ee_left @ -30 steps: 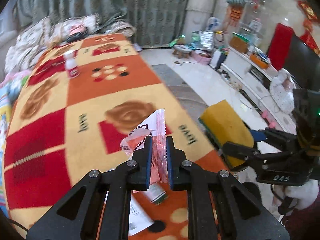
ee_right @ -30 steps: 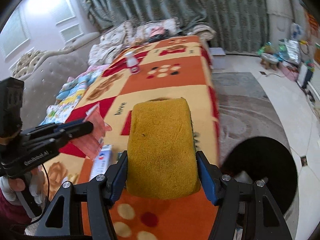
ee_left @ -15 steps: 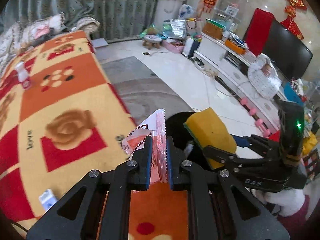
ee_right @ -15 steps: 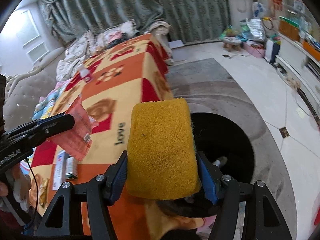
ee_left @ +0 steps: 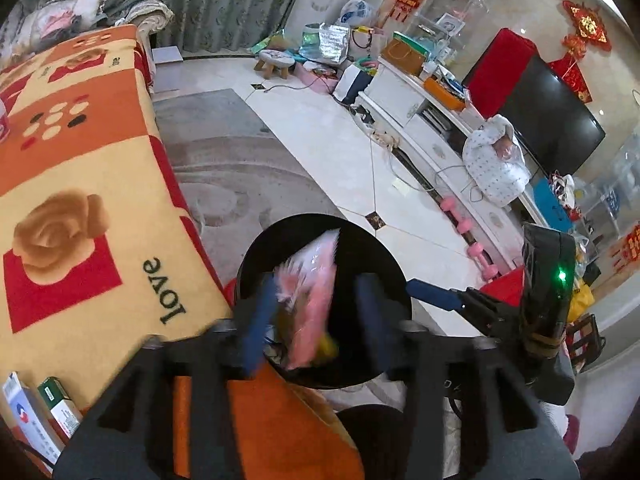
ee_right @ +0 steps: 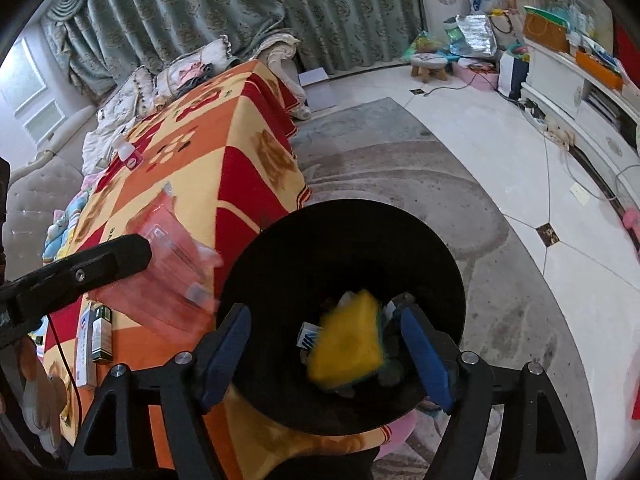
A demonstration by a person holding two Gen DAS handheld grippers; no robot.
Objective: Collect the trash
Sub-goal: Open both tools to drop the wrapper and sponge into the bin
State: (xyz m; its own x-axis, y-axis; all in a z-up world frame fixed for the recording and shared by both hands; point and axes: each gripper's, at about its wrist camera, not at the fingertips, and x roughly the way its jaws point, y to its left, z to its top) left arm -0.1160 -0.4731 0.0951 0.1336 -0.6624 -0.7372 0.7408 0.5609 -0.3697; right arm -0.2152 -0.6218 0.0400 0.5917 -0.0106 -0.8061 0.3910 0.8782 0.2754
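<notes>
A black round trash bin (ee_right: 440, 256) stands on the floor beside the table; it also shows in the left wrist view (ee_left: 384, 248). My right gripper (ee_right: 326, 356) is open above it, and a yellow sponge (ee_right: 350, 346) falls blurred between its fingers into the bin. My left gripper (ee_left: 316, 316) is open over the bin, and a pink wrapper (ee_left: 312, 296) drops loose between its fingers. In the right wrist view the pink wrapper (ee_right: 168, 268) hangs just off the left gripper's finger (ee_right: 100, 264).
The table has an orange, red and yellow blanket (ee_left: 60, 160). Small boxes (ee_right: 94, 340) lie near its front corner and a small bottle (ee_right: 128, 154) stands farther back. A grey rug (ee_right: 420, 160) lies under the bin. A white TV cabinet (ee_left: 440, 136) runs along the right.
Both grippers have moved off the table to above the bin and opened. The sponge and the pink wrapper have left the jaws and are falling.
</notes>
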